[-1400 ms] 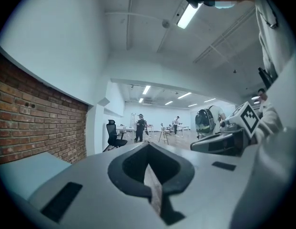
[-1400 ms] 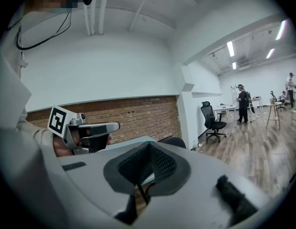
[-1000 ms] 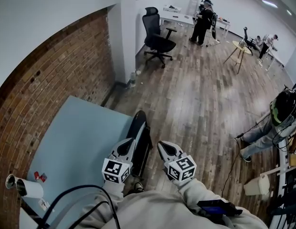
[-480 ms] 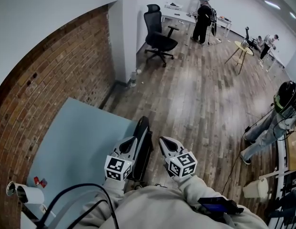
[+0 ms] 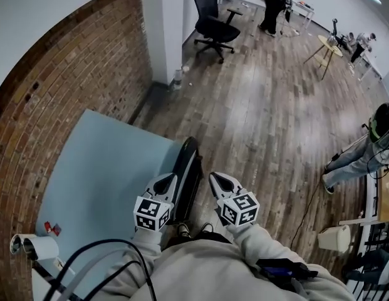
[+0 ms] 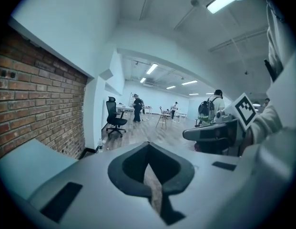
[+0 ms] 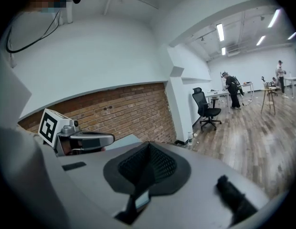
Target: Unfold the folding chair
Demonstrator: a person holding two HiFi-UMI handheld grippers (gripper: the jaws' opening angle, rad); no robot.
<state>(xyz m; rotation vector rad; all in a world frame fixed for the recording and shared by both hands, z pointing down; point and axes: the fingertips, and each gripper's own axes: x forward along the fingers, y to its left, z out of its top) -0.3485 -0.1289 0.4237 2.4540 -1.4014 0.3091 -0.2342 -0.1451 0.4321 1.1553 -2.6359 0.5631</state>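
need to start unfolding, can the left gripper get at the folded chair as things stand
Probably yes: the folded chair stands right beside the left gripper with nothing between them. Its jaws are shut and empty, so they must open first.

Black folded folding chair (image 5: 189, 168) stands on wood-plank floor (image 5: 263, 124) at right edge of pale blue flat surface (image 5: 100, 174), between left tool (image 5: 169, 180) and right tool (image 5: 216, 180); red brick wall (image 5: 69, 86) left of surface, black wheeled office chair (image 5: 214, 17) far ahead beside white pillar (image 5: 166, 24).
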